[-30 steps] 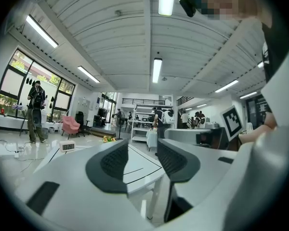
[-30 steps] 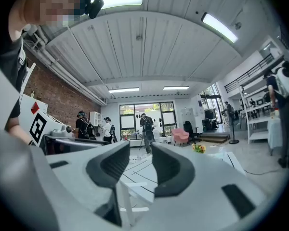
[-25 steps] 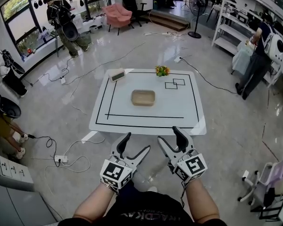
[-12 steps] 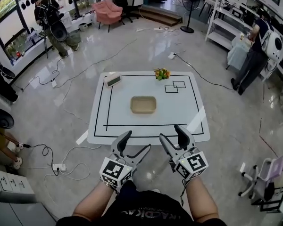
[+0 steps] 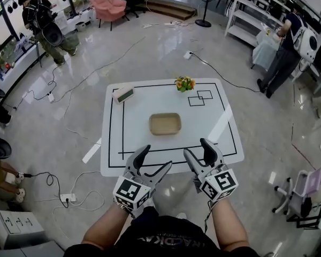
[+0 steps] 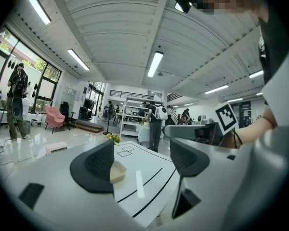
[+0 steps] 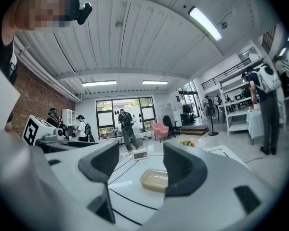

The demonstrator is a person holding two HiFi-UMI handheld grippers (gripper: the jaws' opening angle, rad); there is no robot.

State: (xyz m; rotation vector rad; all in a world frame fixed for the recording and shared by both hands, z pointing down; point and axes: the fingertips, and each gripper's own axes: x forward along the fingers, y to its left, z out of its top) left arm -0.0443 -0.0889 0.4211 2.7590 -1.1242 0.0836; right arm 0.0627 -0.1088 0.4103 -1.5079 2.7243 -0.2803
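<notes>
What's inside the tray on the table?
Nothing shows inside the tray: the head view looks down on its bare bottom. From the left gripper view a jaw covers part of it.

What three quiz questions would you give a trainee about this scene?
1. True or false: the left claw and the right claw are both open and hold nothing.
2. What lies in the middle of the table? A. a cup B. a tray C. a book
3. Fill in: in the head view, the clock stands near the table's far ___ corner.

Key: 1 true; 2 B; 3 left.
</notes>
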